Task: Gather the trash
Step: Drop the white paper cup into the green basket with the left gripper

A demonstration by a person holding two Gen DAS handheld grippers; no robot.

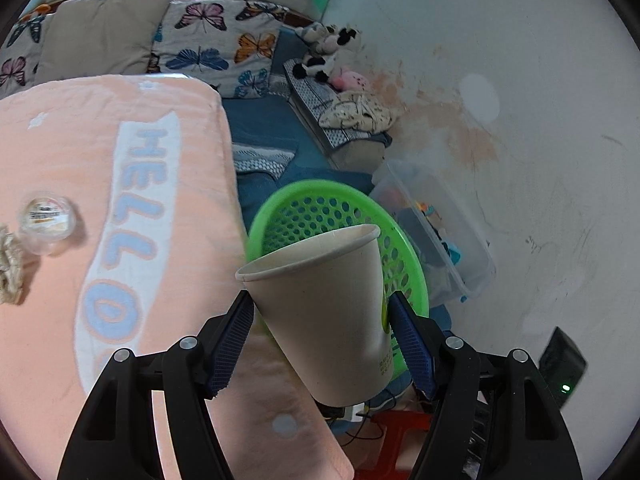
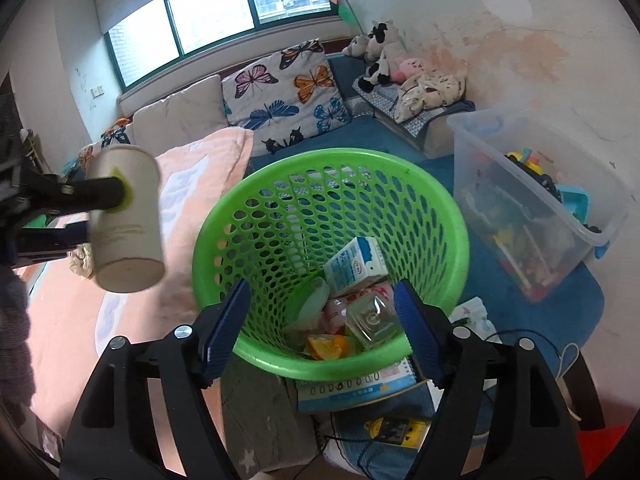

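**Cup Held at Basket Rim; Right Jaws Empty**

Nearest my left lens stood the paper cup, gripped between the blue pads of my left gripper, mouth tilted up and away. My left jaws stood fairly wide, pressing on the cup's two sides. Just behind the cup lay the green perforated basket.

My right gripper hung over the basket's near rim, jaws parted, nothing between the pads. Inside the basket I noted a milk carton, a clear plastic bottle, an orange piece and some wrappers. From this side the cup appeared left of the basket, above the pink towel.

On the towel, marked "HELLO", lay a small clear lidded container and a crumpled scrap. Right of the basket stood a clear storage bin of toys. Beyond were butterfly-print cushions, plush toys, a stained wall and a window. Blue matting covered the floor.
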